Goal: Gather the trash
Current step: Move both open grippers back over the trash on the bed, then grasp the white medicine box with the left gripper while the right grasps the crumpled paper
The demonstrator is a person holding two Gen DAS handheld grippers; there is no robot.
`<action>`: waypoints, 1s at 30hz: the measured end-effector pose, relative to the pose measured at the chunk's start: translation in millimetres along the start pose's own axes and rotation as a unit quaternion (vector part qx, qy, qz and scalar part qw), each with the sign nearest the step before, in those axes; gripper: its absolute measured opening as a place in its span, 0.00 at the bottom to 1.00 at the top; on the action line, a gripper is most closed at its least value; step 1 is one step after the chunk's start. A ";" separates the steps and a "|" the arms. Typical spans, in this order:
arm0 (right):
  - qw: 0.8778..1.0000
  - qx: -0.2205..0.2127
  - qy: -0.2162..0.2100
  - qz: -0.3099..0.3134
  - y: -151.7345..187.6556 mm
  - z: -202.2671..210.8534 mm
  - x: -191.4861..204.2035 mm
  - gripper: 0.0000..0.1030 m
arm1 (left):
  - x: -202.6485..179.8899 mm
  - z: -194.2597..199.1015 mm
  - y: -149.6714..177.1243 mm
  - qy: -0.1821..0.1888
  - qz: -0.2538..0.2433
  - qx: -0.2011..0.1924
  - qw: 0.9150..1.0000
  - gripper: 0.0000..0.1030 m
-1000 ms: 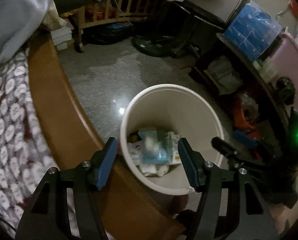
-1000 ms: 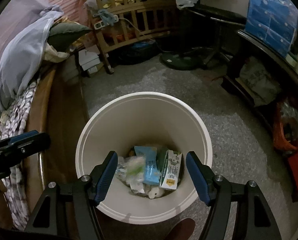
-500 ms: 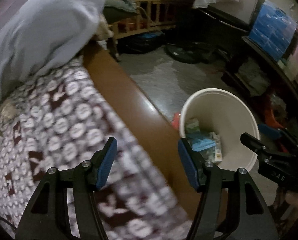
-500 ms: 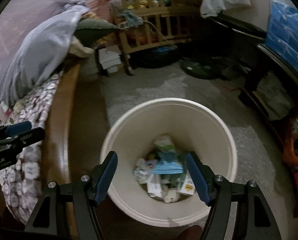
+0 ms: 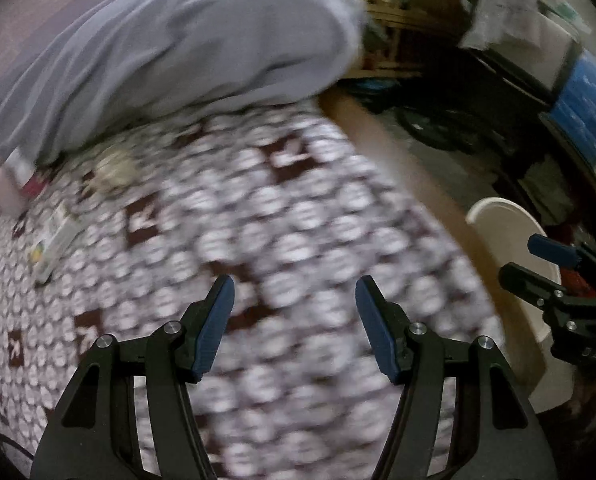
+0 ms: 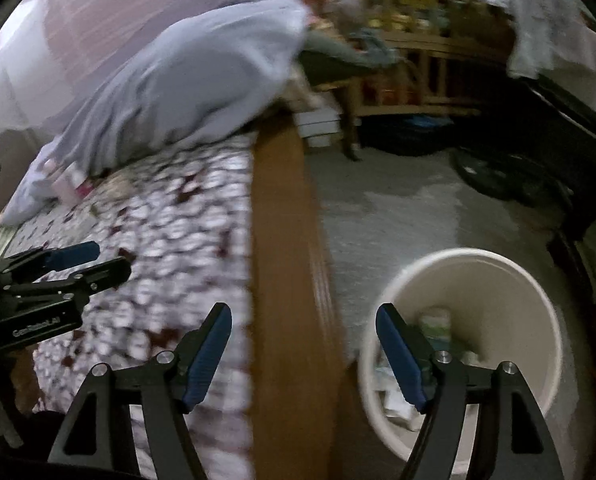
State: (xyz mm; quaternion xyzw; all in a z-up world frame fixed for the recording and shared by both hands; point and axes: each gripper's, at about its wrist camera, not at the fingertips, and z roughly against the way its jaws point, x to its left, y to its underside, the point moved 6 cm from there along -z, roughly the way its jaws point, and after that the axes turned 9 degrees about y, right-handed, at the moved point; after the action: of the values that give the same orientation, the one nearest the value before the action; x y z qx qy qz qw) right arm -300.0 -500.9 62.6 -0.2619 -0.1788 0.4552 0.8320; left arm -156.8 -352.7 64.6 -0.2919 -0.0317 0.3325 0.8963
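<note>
Both views are smeared by motion — fine detail is uncertain. The landmark is the bed (image 5: 298, 240), covered by a brown-and-white patterned sheet. A grey blanket (image 5: 177, 48) is heaped at its far end, and a brown wooden side rail (image 6: 285, 260) marks its floor-side edge. Beyond that rail, on the floor just beside the bed, stands the white bin (image 6: 530, 280); it already holds assorted wrappers and cartons.

Step in hand, as judged: a reach for the next piece of trash on the bed, with both tools empty.

The left gripper (image 5: 293, 320) hangs over the middle of the sheet, its blue fingers (image 5: 213, 328) spread apart with only bedding between them. The right gripper (image 6: 304, 356) sits over the side rail; its jaws are opening, nothing lies between them, and one finger overlaps the bin's near rim in the view.

Trash left on the bed lies toward the blanket end, well apart from both sets of fingers: a flat carton (image 5: 53, 244) on the sheet, a crumpled wad (image 5: 113, 168) nearer the blanket, and a pink packet (image 5: 7, 188) at the blanket's edge — its exact nature cannot be told.

Next move, as judged: carry the left gripper across the sheet to the carton, straddle its narrow sides, then close.
</note>
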 end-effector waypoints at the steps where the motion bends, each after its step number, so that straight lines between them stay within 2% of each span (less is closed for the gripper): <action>1: 1.000 0.003 -0.009 0.011 -4.1 -4.3 16.8 0.70 | 9.7 1.9 1.3 -0.005 0.006 -0.001 1.000 0.60; 7: 0.997 0.015 -0.051 0.058 -24.4 -26.4 90.4 0.70 | 101.8 17.8 15.1 -0.045 0.063 -0.008 0.997 0.60; 10: 0.994 0.027 -0.068 0.079 -34.8 -43.7 128.6 0.71 | 158.2 24.8 17.5 -0.069 0.096 -0.024 0.993 0.60; 15: 0.988 0.037 -0.087 0.120 -57.1 -75.1 190.2 0.71 | 235.4 29.3 13.5 -0.071 0.134 -0.040 0.988 0.60; 19: 0.984 0.042 -0.107 0.138 -81.1 -100.9 233.9 0.71 | 274.5 24.9 4.8 -0.081 0.115 -0.037 0.989 0.60; 21: 0.981 0.042 -0.114 0.148 -93.4 -115.8 254.1 0.72 | 294.3 17.0 1.8 -0.074 0.107 -0.026 0.991 0.60; 28: 0.977 0.046 -0.127 0.166 -129.1 -164.2 299.8 0.73 | 319.6 -6.4 -7.4 -0.068 0.047 0.003 0.997 0.60; 30: 0.977 0.049 -0.130 0.162 -138.8 -176.6 308.1 0.73 | 317.9 -13.0 -10.2 -0.054 0.029 0.007 0.998 0.60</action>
State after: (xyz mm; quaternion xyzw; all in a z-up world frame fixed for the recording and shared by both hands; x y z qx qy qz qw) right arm 47.5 -349.1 22.8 -0.1851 -0.2182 0.6222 0.7287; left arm 99.4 -170.0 15.7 -0.2681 -0.0694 0.3740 0.8851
